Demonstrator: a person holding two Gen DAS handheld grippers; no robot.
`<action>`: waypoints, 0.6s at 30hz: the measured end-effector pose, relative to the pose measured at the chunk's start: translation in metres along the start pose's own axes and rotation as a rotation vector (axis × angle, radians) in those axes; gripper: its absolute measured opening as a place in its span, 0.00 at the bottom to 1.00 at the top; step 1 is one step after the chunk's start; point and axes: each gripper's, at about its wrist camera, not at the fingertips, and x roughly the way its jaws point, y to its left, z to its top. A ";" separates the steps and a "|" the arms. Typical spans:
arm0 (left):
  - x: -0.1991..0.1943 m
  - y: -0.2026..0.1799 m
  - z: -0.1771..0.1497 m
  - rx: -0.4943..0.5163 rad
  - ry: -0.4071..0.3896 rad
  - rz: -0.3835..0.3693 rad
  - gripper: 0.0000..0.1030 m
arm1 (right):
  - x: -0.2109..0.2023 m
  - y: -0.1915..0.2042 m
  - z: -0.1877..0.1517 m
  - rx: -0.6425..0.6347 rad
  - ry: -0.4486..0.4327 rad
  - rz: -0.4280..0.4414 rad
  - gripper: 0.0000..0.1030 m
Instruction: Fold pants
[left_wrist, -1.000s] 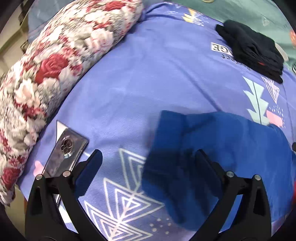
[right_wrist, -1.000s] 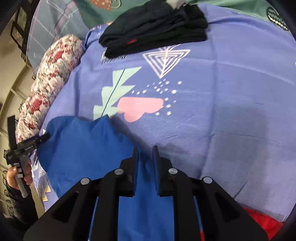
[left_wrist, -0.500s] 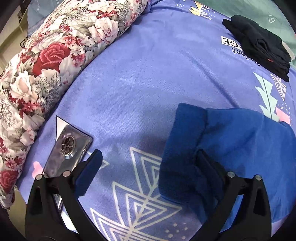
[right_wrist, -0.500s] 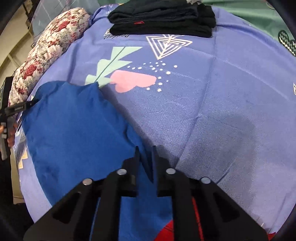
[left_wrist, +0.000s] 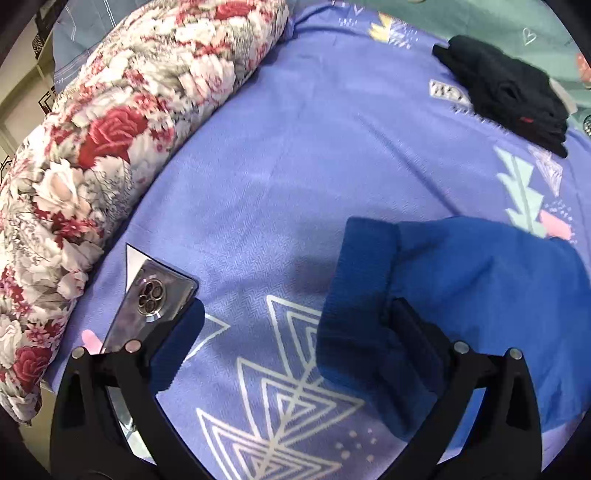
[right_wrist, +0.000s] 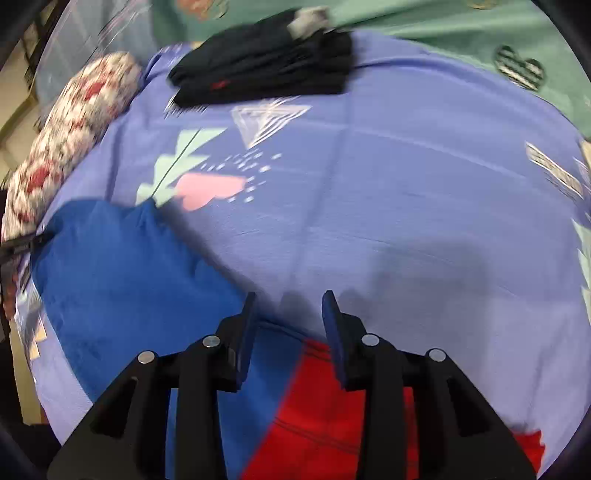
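The blue pants (left_wrist: 461, 295) with a red part (right_wrist: 332, 413) lie flat on the purple patterned bedspread (left_wrist: 295, 147). In the left wrist view my left gripper (left_wrist: 295, 321) is wide open, its right finger over the ribbed blue cuff (left_wrist: 358, 295), its left finger near a phone. In the right wrist view my right gripper (right_wrist: 288, 317) is open and empty, just above the pants' (right_wrist: 129, 295) edge where blue meets red.
A phone (left_wrist: 151, 299) lies on the bedspread by the left finger. A floral bolster pillow (left_wrist: 110, 129) runs along the left edge. A folded black garment (left_wrist: 509, 92) sits at the far side; it also shows in the right wrist view (right_wrist: 266, 74).
My right gripper has opened and let go of the blue pants, which now lie flat. The left gripper stays open and has barely shifted over the cuff.
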 end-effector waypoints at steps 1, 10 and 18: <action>-0.011 -0.002 -0.001 0.000 -0.030 -0.012 0.98 | -0.008 -0.010 -0.004 0.036 -0.015 0.000 0.38; -0.024 -0.067 -0.020 0.173 -0.022 -0.148 0.98 | -0.077 -0.089 -0.104 0.324 -0.049 0.102 0.38; 0.023 -0.053 -0.035 0.114 0.111 -0.110 0.98 | -0.089 -0.124 -0.135 0.432 -0.075 0.005 0.06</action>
